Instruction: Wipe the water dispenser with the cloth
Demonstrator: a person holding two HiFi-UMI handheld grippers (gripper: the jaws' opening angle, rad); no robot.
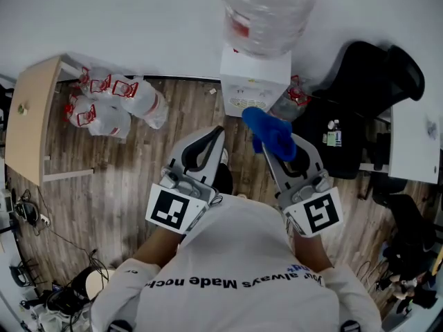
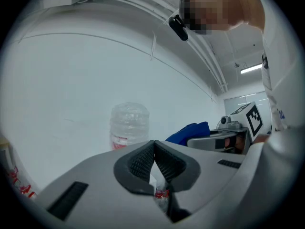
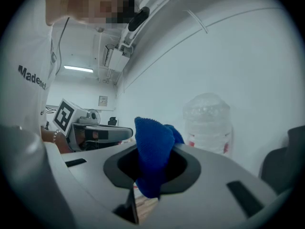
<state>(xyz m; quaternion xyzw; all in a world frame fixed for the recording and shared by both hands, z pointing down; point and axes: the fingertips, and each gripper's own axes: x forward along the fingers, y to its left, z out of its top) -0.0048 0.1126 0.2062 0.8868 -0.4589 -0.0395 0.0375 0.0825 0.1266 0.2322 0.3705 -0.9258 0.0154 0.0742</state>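
Observation:
A white water dispenser (image 1: 254, 81) stands against the wall with a clear bottle (image 1: 266, 9) on top. The bottle (image 2: 129, 124) also shows in the left gripper view, and the bottle (image 3: 207, 123) in the right gripper view. My right gripper (image 1: 273, 140) is shut on a blue cloth (image 1: 271, 131), held just in front of the dispenser's lower face. The cloth (image 3: 151, 149) bulges out between its jaws. My left gripper (image 1: 216, 133) hangs to the left of the dispenser, shut with nothing in it, its pads (image 2: 143, 161) pressed together.
Several clear bags with red print (image 1: 114, 102) lie on the wood floor at the left, beside a pale wooden table (image 1: 31, 116). A black office chair (image 1: 367, 81) and a white desk (image 1: 415, 140) stand to the right. Cables and clutter (image 1: 41, 282) fill the lower left.

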